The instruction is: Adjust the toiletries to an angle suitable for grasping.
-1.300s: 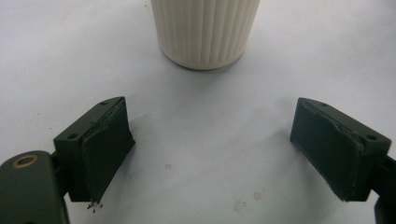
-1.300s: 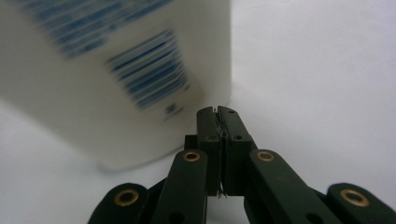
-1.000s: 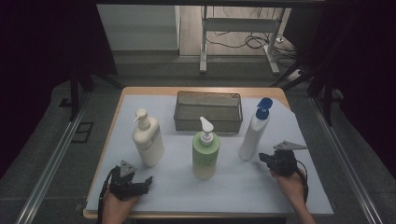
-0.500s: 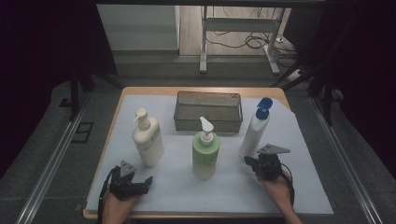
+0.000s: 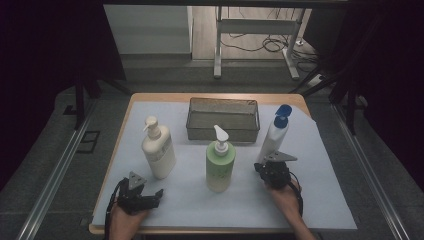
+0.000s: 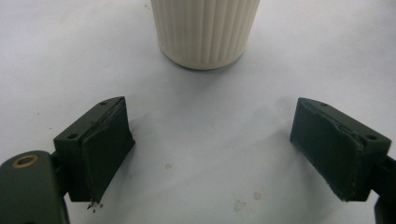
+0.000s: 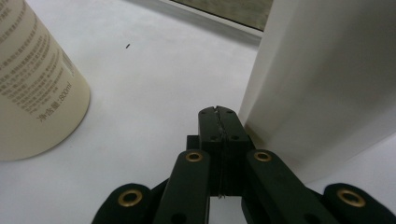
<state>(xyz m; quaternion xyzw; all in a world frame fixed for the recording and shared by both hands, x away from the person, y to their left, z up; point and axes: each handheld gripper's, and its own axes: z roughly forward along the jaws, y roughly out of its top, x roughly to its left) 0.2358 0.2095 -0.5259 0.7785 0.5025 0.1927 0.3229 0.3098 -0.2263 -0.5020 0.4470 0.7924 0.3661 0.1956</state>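
Right now the white bottle with the blue flip cap stands upright on the white sheet, just right of the wire mesh basket and near the table's right side. In the right gripper view its white wall rises close beside the jaw tips, whether touching or a hair apart I cannot tell. The right gripper sits at the bottle's foot with its 2 jaws pressed flat together (nothing between them), tips at. To its left stands the green pump bottle, whose printed side fills the left of the right gripper view. Farther left is the cream pump bottle, its ribbed base just ahead of the left gripper. That gripper rests low on the sheet near the table's front-left edge, jaws spread wide around bare paper, holding nothing.
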